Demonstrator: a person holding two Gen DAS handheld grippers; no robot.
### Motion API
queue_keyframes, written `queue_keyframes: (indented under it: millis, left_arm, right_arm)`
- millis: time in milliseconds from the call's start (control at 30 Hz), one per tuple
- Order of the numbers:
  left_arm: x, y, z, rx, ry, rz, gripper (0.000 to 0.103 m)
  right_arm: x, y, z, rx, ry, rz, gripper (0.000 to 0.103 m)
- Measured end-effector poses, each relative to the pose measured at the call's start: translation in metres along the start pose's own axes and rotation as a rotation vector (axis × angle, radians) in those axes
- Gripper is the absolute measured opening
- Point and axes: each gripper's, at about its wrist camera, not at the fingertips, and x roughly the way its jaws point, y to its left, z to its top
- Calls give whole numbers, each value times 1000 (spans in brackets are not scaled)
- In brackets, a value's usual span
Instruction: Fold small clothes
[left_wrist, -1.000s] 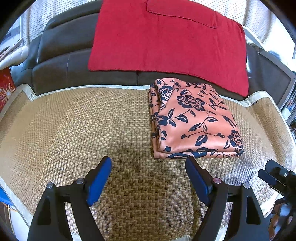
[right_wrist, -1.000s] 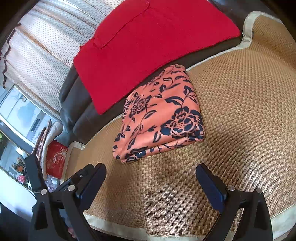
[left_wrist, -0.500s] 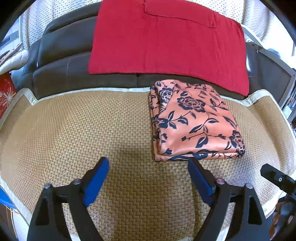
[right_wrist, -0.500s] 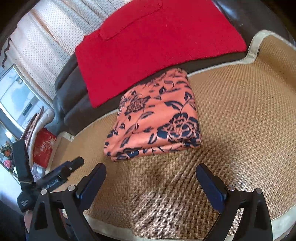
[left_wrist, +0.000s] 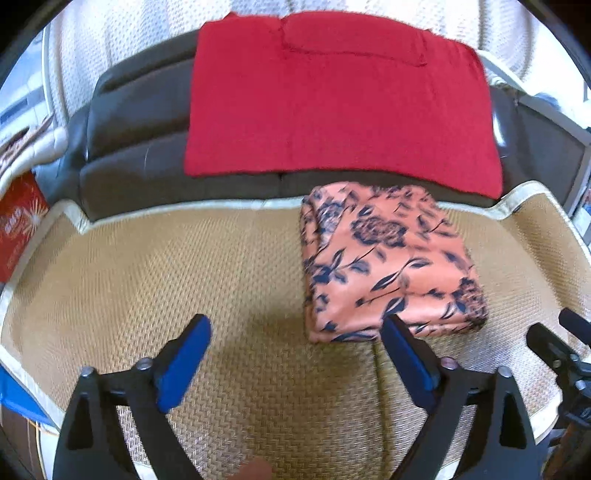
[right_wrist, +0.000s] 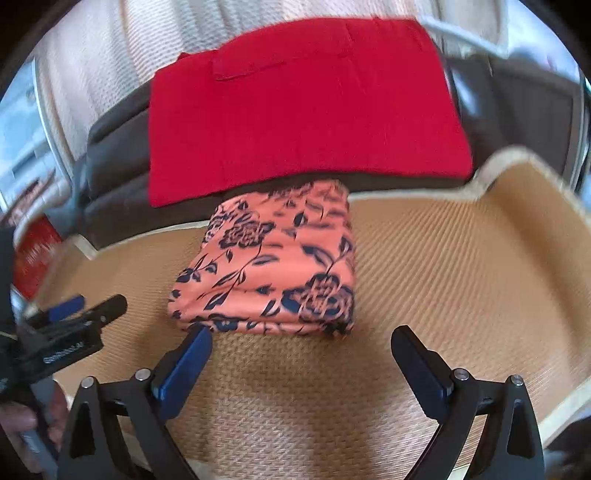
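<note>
From your left wrist camera, your left tool has its blue pads spread wide apart with nothing between them; the jaws have just been opening further, and they hang over bare woven mat without touching it. The folded floral cloth lies flat on the mat just ahead and to the right of this tool, its near edge showing just past the tip of the right pad, though you cannot tell that they touch. Beyond it, a red cloth is draped over the dark sofa back. Part of your right tool shows at the right edge.

From your right wrist camera, your right tool also stands wide apart and holds nothing. The floral cloth sits straight ahead of it, its near folded edge just beyond the left pad's tip. The red cloth hangs further back. Your left tool appears blurred at the left edge, beside the cloth, with a hand gripping its handle.
</note>
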Motion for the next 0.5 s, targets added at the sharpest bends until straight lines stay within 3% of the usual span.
queue_keyframes:
  millis: [67,500]
  left_arm:
    - [-7,-7,5,2,-19,-10,103]
    - [-12,-15,13,20,-37,-17,103]
  right_arm:
    - [-7,5,6,-27,-15,-21,99]
    - [-5,19,17,-96,12,-30,99]
